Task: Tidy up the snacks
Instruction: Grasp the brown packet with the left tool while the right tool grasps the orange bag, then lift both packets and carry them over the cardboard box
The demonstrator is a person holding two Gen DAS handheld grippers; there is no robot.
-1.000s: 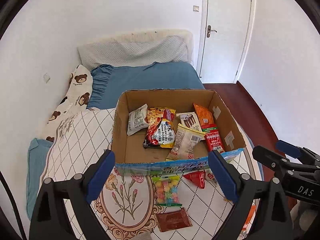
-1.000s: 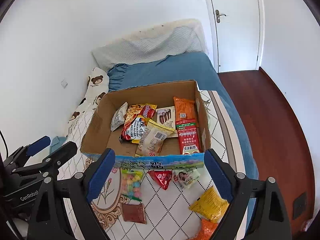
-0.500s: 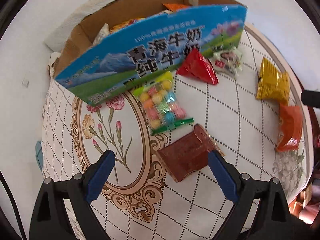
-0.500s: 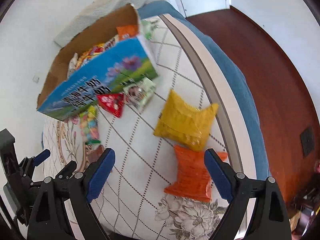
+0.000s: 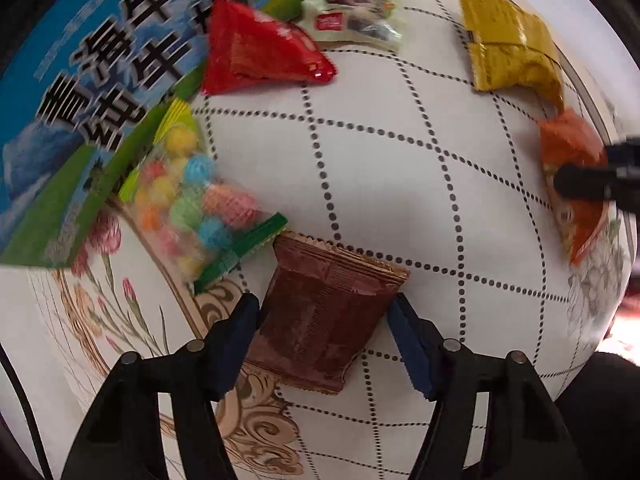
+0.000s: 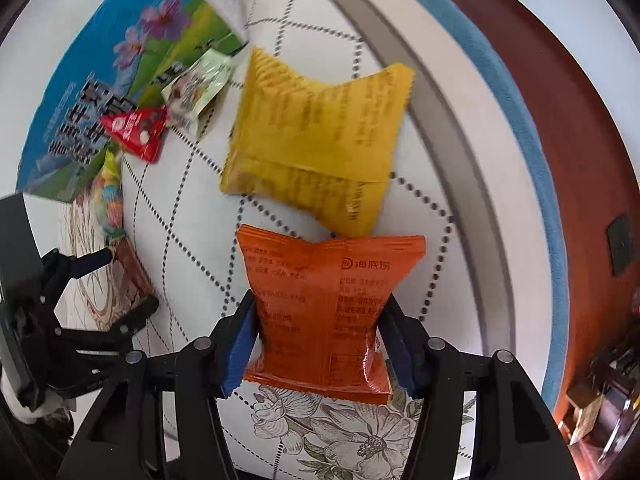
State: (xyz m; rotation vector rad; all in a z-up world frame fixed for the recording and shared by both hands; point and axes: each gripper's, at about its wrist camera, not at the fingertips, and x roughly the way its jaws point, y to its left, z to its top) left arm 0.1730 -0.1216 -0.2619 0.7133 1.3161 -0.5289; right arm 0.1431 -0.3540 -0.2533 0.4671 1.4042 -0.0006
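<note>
Left gripper (image 5: 324, 316) jaws are closing on the brown packet (image 5: 324, 312). Right gripper (image 6: 318, 320) jaws are closing, pads pressing the orange packet (image 6: 324, 304), apparently for boxing.

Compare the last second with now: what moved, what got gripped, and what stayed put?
Both grippers dropped from above the box to the blanket. The left gripper is closing its jaws on the brown packet, the right gripper on the orange packet; the pads appear to touch each packet's sides. The box, yellow packet, red packet and candy bag lie as before.
</note>
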